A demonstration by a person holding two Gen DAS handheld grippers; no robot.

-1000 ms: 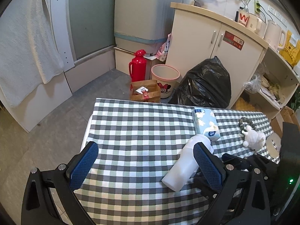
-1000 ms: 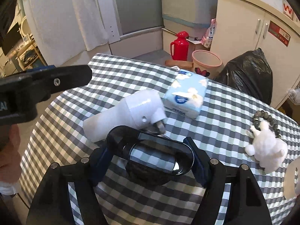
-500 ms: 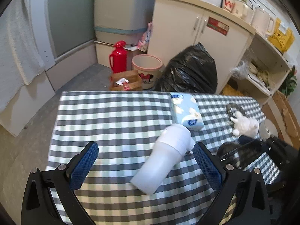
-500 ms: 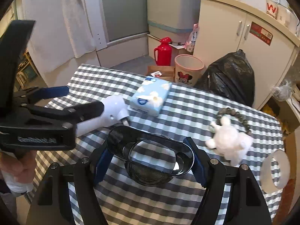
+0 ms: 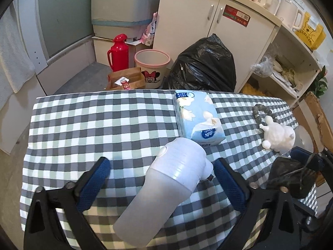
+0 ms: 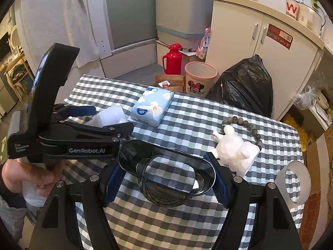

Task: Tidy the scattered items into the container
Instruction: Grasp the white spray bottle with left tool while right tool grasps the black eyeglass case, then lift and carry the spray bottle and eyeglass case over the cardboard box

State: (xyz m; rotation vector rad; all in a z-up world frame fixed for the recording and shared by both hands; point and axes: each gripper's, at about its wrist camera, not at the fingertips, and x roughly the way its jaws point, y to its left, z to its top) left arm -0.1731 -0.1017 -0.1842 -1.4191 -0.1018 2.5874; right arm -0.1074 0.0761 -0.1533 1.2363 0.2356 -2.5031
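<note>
The left gripper [image 5: 161, 175] stood wide apart around a white bottle [image 5: 166, 191] that lay on its side on the checked counter [image 5: 93, 125]. The bottle sat between the two blue pads, its cap end pointing away from the camera toward a blue tissue pack [image 5: 197, 117]. Neither pad clearly touched it; the right pad was just beside the cap, the left pad well off the body.

The right gripper [image 6: 166, 174] was clamped on a dark, see-through oval container [image 6: 166, 166], its blue pads pressed against the two ends of the rim. The container was held above the counter [image 6: 187, 114], and the checks showed through its bottom.

From the right wrist view, the left gripper [image 6: 100, 120] sat to the left of the container, held by a hand [image 6: 27, 179], with the bottle [image 6: 110, 115] showing between its fingers.

A white plush toy [image 6: 235, 150] lay just beyond the container's right end, touching a grey bead bracelet [image 6: 243, 125]. A roll of white tape [image 6: 295, 179] lay near the counter's right edge. The tissue pack [image 6: 152, 108] lay farther back, just beside the bottle.
</note>
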